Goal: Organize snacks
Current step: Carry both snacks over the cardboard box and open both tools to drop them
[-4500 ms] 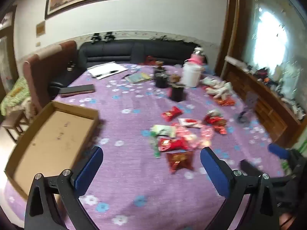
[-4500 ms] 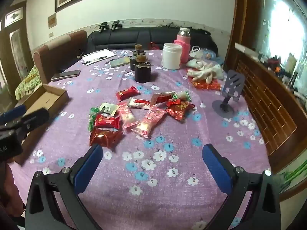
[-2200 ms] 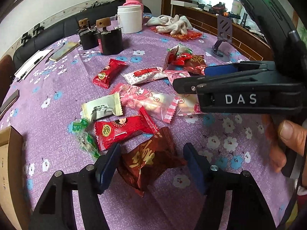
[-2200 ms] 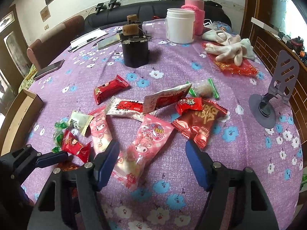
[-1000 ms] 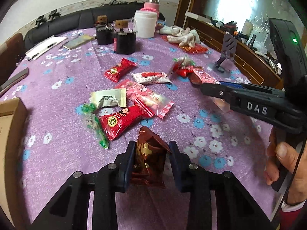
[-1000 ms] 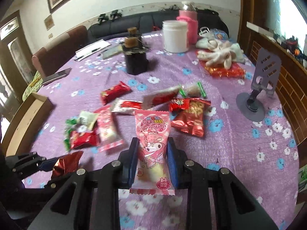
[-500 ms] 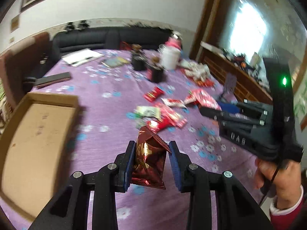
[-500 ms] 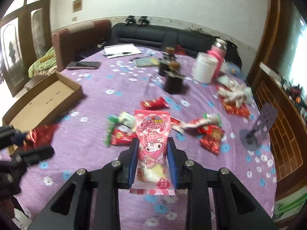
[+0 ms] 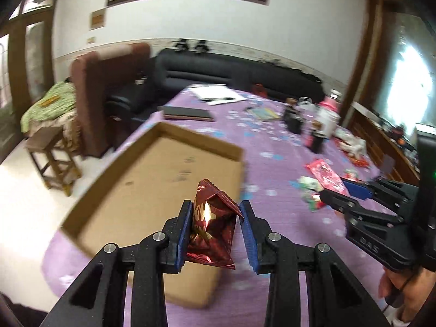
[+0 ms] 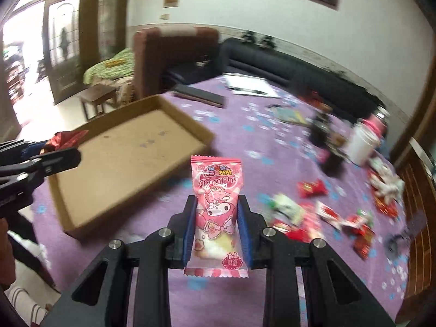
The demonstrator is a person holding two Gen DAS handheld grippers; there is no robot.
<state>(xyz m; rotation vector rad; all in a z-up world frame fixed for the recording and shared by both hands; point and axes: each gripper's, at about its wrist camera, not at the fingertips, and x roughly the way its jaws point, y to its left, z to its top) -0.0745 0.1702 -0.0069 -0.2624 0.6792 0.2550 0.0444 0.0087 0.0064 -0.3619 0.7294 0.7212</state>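
My left gripper (image 9: 215,212) is shut on a dark red foil snack packet (image 9: 211,229) and holds it in the air over the near right part of the open cardboard box (image 9: 152,179). My right gripper (image 10: 216,209) is shut on a pink cartoon snack packet (image 10: 216,207), held above the purple cloth just right of the box (image 10: 128,160). The left gripper also shows in the right wrist view (image 10: 58,148) over the box's left edge. Several loose snacks (image 10: 316,212) lie on the cloth to the right.
The round table has a purple flowered cloth (image 10: 272,141). Dark jars (image 10: 324,136), a white tub (image 10: 362,144), papers (image 10: 248,84) and a dark phone (image 10: 199,94) sit at the back. A brown chair (image 9: 106,87), a wooden stool (image 9: 54,160) and a black sofa (image 9: 234,73) stand beyond.
Both grippers have swung left with their packets. The cardboard box is now close in front, and the snack pile has slid off to the right.
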